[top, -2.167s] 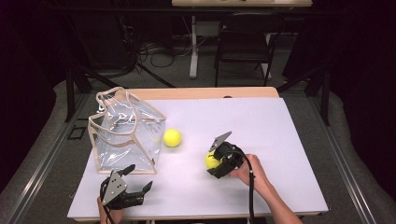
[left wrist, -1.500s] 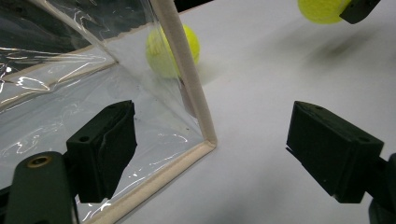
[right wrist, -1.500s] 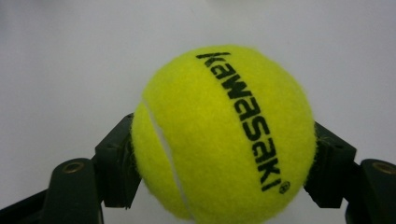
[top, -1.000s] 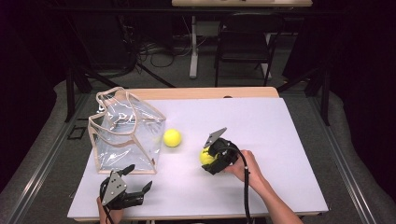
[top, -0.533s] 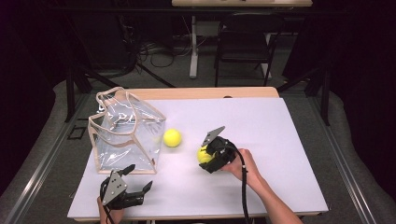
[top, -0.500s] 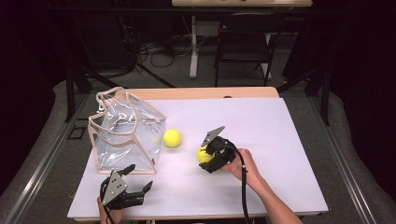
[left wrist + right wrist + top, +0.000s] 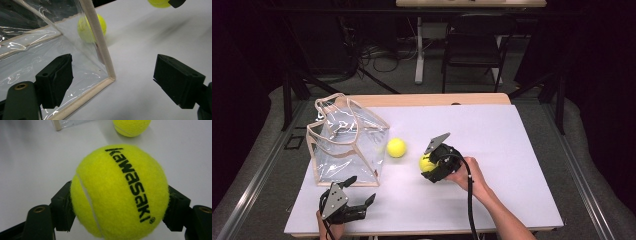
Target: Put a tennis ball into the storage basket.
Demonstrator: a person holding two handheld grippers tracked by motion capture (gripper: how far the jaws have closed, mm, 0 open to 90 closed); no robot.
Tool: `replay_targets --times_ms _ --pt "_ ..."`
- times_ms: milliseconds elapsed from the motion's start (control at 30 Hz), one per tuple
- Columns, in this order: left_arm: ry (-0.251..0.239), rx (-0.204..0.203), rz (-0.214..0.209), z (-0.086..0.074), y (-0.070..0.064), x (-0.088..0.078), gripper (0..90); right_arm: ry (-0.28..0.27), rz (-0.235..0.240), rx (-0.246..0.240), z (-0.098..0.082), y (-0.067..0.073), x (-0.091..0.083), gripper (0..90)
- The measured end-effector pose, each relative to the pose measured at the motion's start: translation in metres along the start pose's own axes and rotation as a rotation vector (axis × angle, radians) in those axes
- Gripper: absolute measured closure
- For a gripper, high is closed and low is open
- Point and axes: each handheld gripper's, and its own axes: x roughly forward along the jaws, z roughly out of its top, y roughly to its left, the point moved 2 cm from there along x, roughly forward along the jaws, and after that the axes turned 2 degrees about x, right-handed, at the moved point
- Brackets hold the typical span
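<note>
This looks like a lab or recording studio rather than a home. A white surface (image 7: pixel 512 150) fills the middle of the high view, standing on grey carpet (image 7: pixel 257 180) edged by metal rails (image 7: pixel 252 187). Beyond it, at the top of the frame, black drapes (image 7: pixel 602 75) close off the room, with loose cables (image 7: pixel 372 52), a dark chair (image 7: pixel 472 50) and a desk leg (image 7: pixel 418 50).

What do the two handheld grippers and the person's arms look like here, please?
Both the left gripper and the right gripper are black, each with two blocky, squared jaws and a grey three-cornered plate on top. A black cable trails from each gripper. Brass-coloured rings sit at the jaw bases. The forearms are bare, with no sleeves visible.
</note>
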Motion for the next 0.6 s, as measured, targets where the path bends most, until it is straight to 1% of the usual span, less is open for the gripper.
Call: replay_targets --times_ms 367,600 --pt "0.0 -0.001 0.001 -0.0002 0.0 -0.0003 15.8 -0.013 -0.003 -0.001 0.0053 0.0002 0.0007 26.1" --pt "-0.002 -0.004 0.002 -0.0005 0.0007 -0.0011 15.8 -0.023 -0.001 -0.006 0.0088 0.0006 0.0049 26.1"
